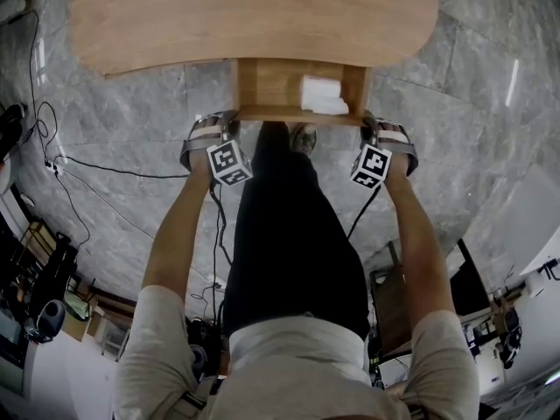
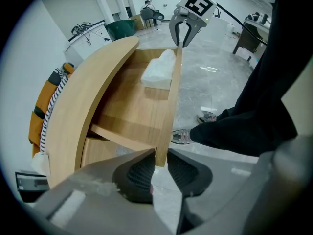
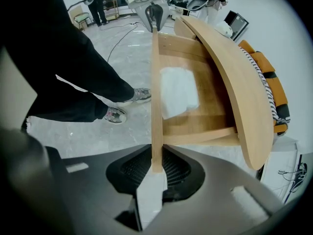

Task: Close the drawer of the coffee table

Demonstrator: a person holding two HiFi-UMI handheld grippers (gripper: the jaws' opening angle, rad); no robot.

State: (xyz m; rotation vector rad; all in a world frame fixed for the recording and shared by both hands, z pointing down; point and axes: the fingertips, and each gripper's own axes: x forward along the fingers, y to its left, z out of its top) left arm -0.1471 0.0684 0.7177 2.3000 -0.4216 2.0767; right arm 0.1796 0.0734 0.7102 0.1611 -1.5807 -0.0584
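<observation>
Left gripper: we are pinching the left end of the drawer front panel | right gripper: we are pinching its right end | panel is running crosswise between both grippers | drawer is standing open toward us, coffee table lying straight beyond it.

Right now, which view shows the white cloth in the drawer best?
Right gripper view: the white cloth lies close and unobstructed on the drawer floor. The left gripper view shows it farther off and foreshortened; the head view shows it small, from above.
</observation>
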